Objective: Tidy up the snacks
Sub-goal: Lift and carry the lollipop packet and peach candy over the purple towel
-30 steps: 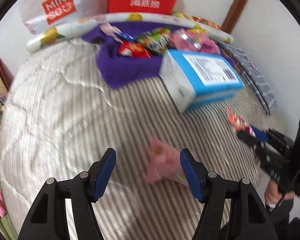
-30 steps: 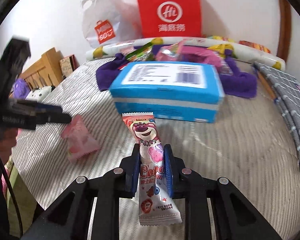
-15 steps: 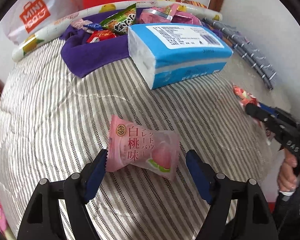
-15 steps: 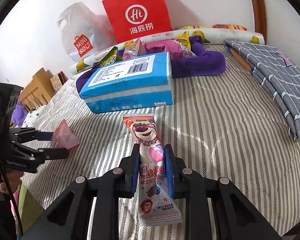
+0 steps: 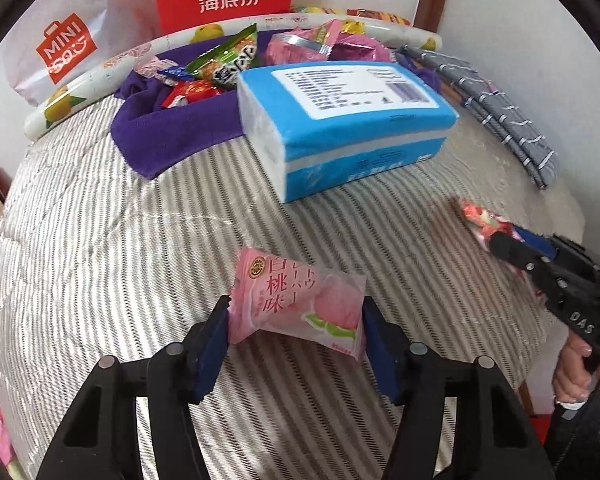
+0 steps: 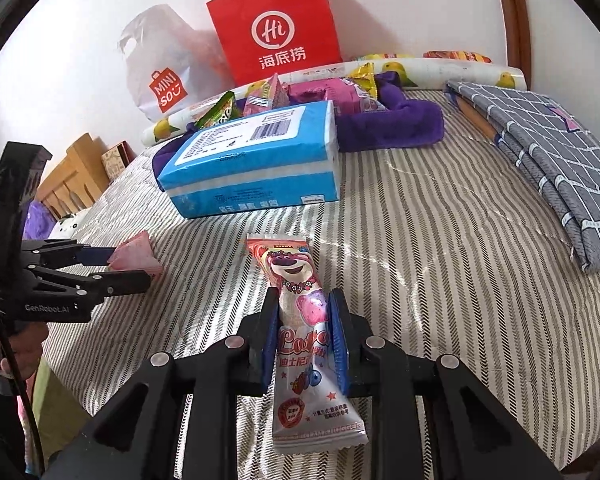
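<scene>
My left gripper is shut on a pink peach snack packet, both blue pads touching its ends, just above the striped bed cover. It also shows in the right wrist view, held by the left gripper. My right gripper is shut on a long pink bear-print Lotso snack above the bed. The right gripper and the Lotso snack's tip show at the right of the left wrist view. Several snacks lie on a purple cloth at the back.
A blue and white tissue pack lies in the middle of the bed. A red paper bag and a white plastic bag stand by the wall. A folded grey checked cloth lies at the right. A patterned roll runs along the back.
My left gripper has moved in around the pink peach packet and closed on it. My right gripper keeps its hold on the Lotso snack and has barely shifted.
</scene>
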